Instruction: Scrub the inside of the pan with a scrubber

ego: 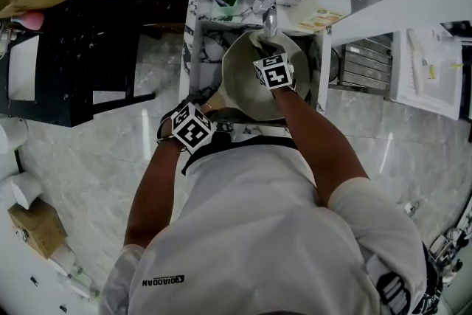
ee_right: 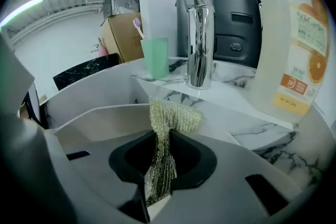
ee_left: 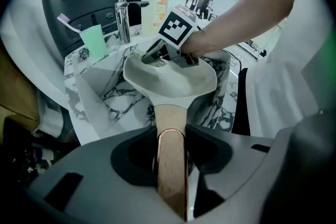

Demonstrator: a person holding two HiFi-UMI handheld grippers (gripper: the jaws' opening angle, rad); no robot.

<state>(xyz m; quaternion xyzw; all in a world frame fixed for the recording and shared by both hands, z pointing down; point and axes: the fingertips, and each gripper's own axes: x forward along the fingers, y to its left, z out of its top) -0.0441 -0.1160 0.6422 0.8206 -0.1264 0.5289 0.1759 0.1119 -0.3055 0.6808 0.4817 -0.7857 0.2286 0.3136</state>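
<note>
Clamping tight on the coppery handle (ee_left: 171, 155), the left gripper (ee_left: 171, 165) holds the cream pan (ego: 240, 81) in the marble sink (ee_left: 113, 92). Only the right gripper view clearly shows the glittery mesh scrubber (ee_right: 170, 115), pinched in the right gripper's (ee_right: 160, 165) closed jaws inside the pan.

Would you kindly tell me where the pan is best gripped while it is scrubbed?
By its handle, coming from the near side. The handle juts out of the pan over the sink rim, slim enough for two jaws. The left gripper is shut on it there, leaving the inside free for the right gripper's scrubber.
</note>
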